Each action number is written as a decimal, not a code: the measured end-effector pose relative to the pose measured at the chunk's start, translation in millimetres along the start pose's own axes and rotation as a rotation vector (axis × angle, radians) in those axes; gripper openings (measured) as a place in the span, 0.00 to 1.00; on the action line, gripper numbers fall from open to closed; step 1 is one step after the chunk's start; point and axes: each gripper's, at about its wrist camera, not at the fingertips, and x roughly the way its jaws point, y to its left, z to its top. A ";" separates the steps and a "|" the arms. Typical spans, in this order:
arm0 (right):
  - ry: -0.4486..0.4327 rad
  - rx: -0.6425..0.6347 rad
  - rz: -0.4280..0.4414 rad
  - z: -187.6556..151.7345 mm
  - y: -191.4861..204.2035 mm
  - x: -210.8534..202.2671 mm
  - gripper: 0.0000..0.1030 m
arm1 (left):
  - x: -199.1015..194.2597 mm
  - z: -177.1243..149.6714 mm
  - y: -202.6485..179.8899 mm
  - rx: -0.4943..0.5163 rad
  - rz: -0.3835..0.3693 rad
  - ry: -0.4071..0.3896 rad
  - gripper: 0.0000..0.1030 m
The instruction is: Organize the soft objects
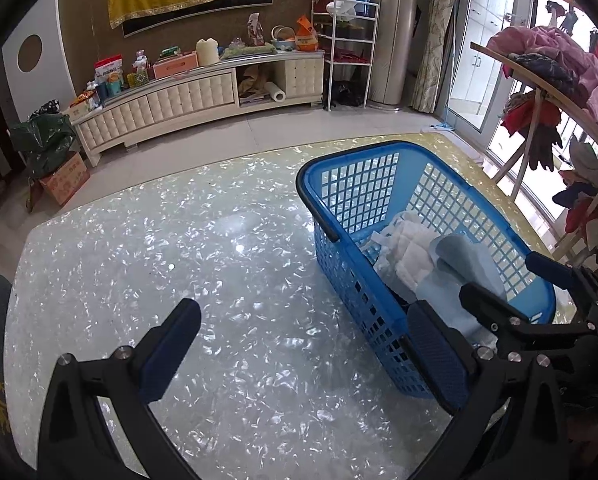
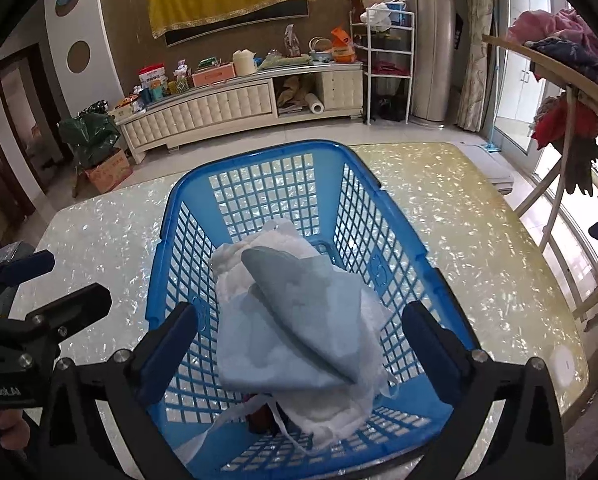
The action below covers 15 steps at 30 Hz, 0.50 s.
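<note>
A blue lattice basket (image 2: 259,152) stands on the pearly table (image 2: 459,240). A light blue cloth (image 2: 299,312) lies folded in it on top of crumpled white cloths (image 2: 339,412). My right gripper (image 2: 299,354) hangs open over the basket's near end, with its pads apart from the blue cloth on both sides. In the left wrist view the basket (image 1: 339,168) sits to the right, holding the white cloths (image 1: 407,248) and the blue cloth (image 1: 459,256). My left gripper (image 1: 303,352) is open and empty over bare table (image 1: 179,248), just left of the basket.
Beyond the table's far edge are a cream TV cabinet (image 1: 187,96), a cardboard box (image 1: 65,182) under a green bag, and a white wire shelf (image 1: 349,48). A wooden rack hung with clothes (image 1: 551,80) stands to the right. A hand (image 2: 7,432) holds the left tool.
</note>
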 end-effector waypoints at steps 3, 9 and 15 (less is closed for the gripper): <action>-0.006 0.006 -0.017 -1.9 -0.5 -4.8 0.99 | -5.0 -3.6 0.8 0.000 -0.009 -0.003 1.00; -0.035 0.007 -0.039 -5.2 5.0 -22.4 0.99 | -23.0 -13.2 3.4 -0.001 -0.032 -0.029 1.00; -0.066 0.006 -0.064 -7.2 11.2 -38.8 0.99 | -40.0 -21.0 7.4 -0.005 -0.061 -0.058 1.00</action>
